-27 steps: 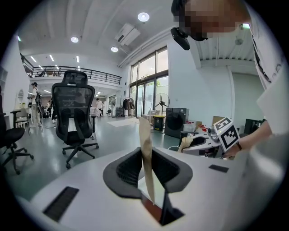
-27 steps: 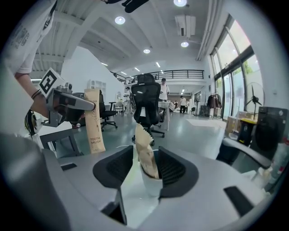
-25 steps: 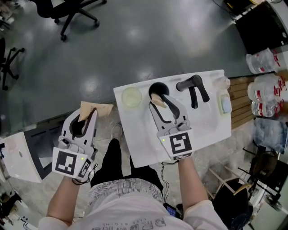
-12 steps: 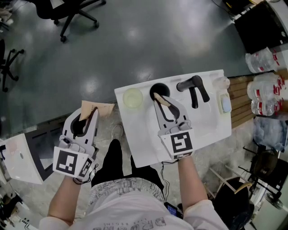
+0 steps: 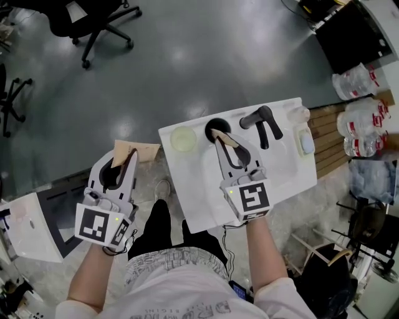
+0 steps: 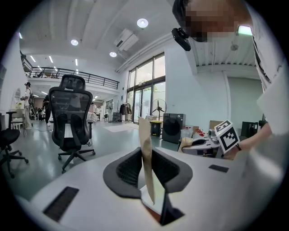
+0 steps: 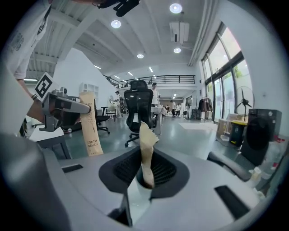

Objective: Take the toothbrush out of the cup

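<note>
The white desk (image 5: 193,196) is viewed from above, with the black cup (image 5: 212,124) standing near its far edge, left of centre. The toothbrush (image 7: 145,144), wrapped in a tan paper sleeve, stands in the cup. Its lower end is down inside the mouth and its crimped top projects upward. The right claw (image 5: 222,142) is reached out over the desk to the cup. Its jaws have just been closing and are now drawn in narrow. In the right gripper view the sleeve is seen caught between the ribbed pads, one pad on each side. The grip is placed on the sleeve just above the cup's rim. The left claw (image 5: 120,163) is held off the desk's left edge, above the floor and well apart from the cup. Its jaws are narrow and clamped on a second toothbrush (image 6: 145,135), likewise paper-wrapped, held upright and edge-on between the pads. Printed lettering on that sleeve can be read in the right gripper view. On the desk, a pale round dish (image 5: 182,138) lies just left of the cup, and a black handled device (image 5: 262,122) lies just right of it. A black office chair (image 5: 93,19) stands on the floor, far off to the left.
</note>
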Demonstrator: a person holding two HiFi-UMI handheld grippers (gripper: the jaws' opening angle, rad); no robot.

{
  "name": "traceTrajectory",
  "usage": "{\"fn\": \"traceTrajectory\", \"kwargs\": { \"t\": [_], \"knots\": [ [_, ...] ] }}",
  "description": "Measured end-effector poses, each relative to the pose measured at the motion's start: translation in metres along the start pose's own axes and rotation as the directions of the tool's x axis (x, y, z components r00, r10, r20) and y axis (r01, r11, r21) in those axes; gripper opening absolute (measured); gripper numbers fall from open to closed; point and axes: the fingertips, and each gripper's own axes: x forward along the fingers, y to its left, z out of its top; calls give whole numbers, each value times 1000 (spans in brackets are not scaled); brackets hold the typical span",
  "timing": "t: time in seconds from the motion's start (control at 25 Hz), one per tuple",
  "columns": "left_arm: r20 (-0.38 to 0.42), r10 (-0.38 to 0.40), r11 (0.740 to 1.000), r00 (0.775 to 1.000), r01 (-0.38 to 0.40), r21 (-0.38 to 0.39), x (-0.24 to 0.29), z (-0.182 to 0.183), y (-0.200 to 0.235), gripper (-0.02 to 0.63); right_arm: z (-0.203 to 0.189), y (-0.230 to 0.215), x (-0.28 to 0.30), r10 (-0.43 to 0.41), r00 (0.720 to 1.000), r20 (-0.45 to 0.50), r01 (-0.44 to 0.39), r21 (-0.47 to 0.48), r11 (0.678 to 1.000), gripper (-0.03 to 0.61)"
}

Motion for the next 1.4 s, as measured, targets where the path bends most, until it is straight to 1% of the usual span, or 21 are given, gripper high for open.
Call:
{"fn": "traceTrajectory", "kwargs": {
  "t": [0.2, 0.44, 0.64, 0.8, 1.0, 1.16, 1.28, 1.4],
  "knots": [
    [31, -14, 1000, 999, 14, 5, -5, 16, 1, 74, 21, -2, -11, -32, 999, 30, 32, -14, 999, 66],
    [85, -50, 999, 995, 48, 21, -11, 39, -3, 74, 41, 4, -30, -73, 996, 58, 74, -28, 997, 66],
    [133, -96, 995, 986, 92, 33, -14, 61, -13, 73, 62, 12, -50, -107, 991, 86, 110, -32, 993, 66],
    [157, -143, 990, 977, 139, 38, -16, 72, -23, 73, 71, 18, -69, -142, 986, 92, 146, -46, 988, 66],
    [175, -203, 979, 963, 197, 50, -17, 80, -37, 74, 75, 20, -94, -198, 975, 105, 202, -24, 979, 64],
    [177, -255, 967, 951, 248, 61, -17, 84, -51, 74, 65, 19, -120, -251, 968, 16, 251, -1, 968, 64],
    [174, -286, 958, 942, 279, 67, -18, 85, -59, 73, 63, 19, -132, -274, 960, 54, 273, 17, 962, 64],
    [172, -318, 948, 932, 310, 74, -17, 86, -65, 74, 62, 18, -145, -311, 949, 59, 309, 30, 950, 65]
  ]
}}
